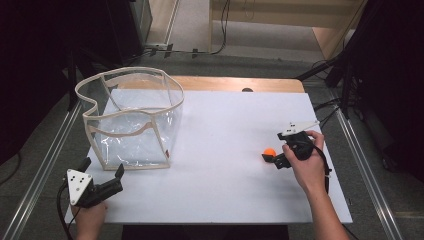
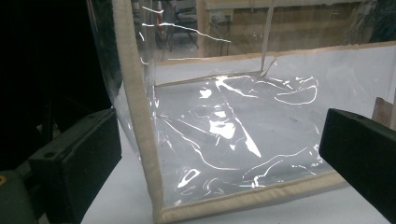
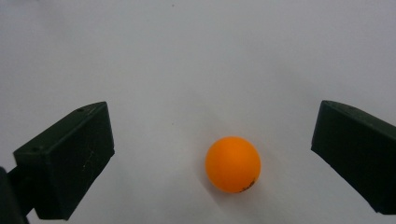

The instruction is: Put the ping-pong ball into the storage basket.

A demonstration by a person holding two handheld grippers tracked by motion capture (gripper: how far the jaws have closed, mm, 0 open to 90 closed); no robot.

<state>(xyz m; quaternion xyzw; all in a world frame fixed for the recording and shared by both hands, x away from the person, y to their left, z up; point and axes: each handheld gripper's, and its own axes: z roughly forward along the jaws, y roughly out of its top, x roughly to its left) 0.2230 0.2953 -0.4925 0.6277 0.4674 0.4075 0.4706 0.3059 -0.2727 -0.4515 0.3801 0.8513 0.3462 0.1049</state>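
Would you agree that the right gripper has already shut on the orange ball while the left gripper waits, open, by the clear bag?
Not quite: the right gripper is open. In the right gripper view its jaws stand wide apart, with the orange ball lying free on the white table between them, touching neither. The rest holds: the left gripper is open by the clear bag.

Table [image 1: 225, 125]: white top over a wooden board [image 1: 240, 83] showing at the far edge. Floor [image 1: 45, 145]: grey, with metal rails [image 1: 42, 162] along both table sides. Far end: black cables [image 1: 220, 47] trailing, pale wooden furniture [image 1: 300, 15], dark equipment [image 1: 115, 30] in shadow.
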